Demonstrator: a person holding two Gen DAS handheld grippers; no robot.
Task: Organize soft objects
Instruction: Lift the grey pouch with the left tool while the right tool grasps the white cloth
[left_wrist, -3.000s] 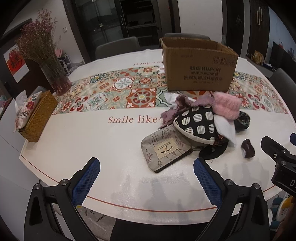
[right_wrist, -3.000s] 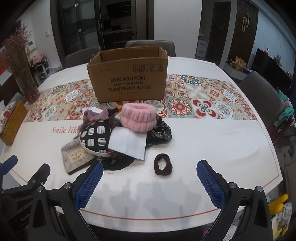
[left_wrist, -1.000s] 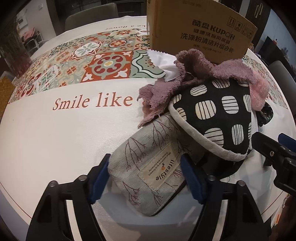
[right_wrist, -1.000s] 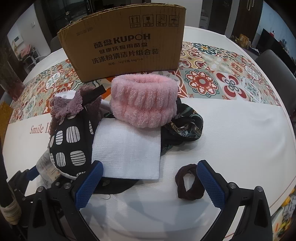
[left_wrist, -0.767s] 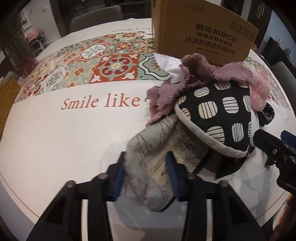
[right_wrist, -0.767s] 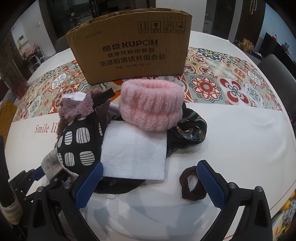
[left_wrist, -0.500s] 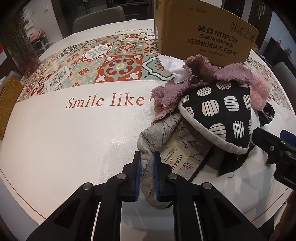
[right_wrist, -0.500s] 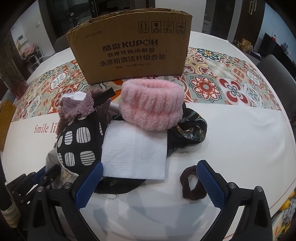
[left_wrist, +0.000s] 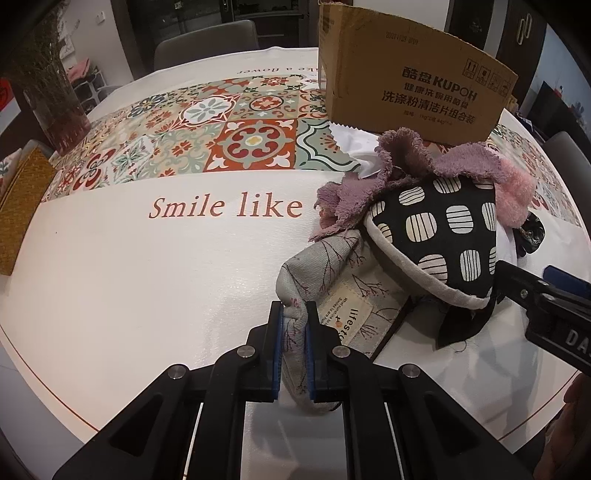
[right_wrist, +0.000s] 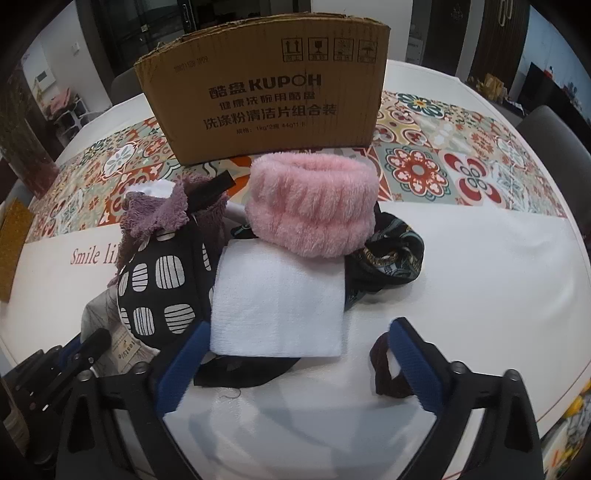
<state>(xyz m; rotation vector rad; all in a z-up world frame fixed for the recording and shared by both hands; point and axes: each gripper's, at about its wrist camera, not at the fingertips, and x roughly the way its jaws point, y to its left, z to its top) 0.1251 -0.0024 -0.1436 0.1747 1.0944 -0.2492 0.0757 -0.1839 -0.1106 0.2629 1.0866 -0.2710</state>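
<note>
My left gripper (left_wrist: 294, 314) is shut on the near corner of a grey fabric pouch (left_wrist: 325, 266), which bunches up between the pads. A black-and-white padded piece (left_wrist: 443, 229) lies on the pouch's far end, with a purple towel (left_wrist: 406, 158) behind it. My right gripper (right_wrist: 299, 328) is closing, its fingers still wide apart on either side of the near edge of a folded white cloth (right_wrist: 277, 302), pads clear of it. A dark brown hair tie (right_wrist: 384, 365) lies by the right finger. A pink fuzzy headband (right_wrist: 314, 206) and a dark patterned scarf (right_wrist: 391, 258) sit behind.
An open cardboard box (right_wrist: 266, 92) stands just behind the pile on the patterned runner. A wicker tissue box (left_wrist: 18, 206) and a vase of dried flowers (left_wrist: 55, 92) are at the far left. Grey chairs ring the round table (left_wrist: 110, 295); its near edge is close.
The left jaws closed from either side of the pouch onto its corner, folding and bunching the fabric. The right fingers have come inward a little around the white cloth.
</note>
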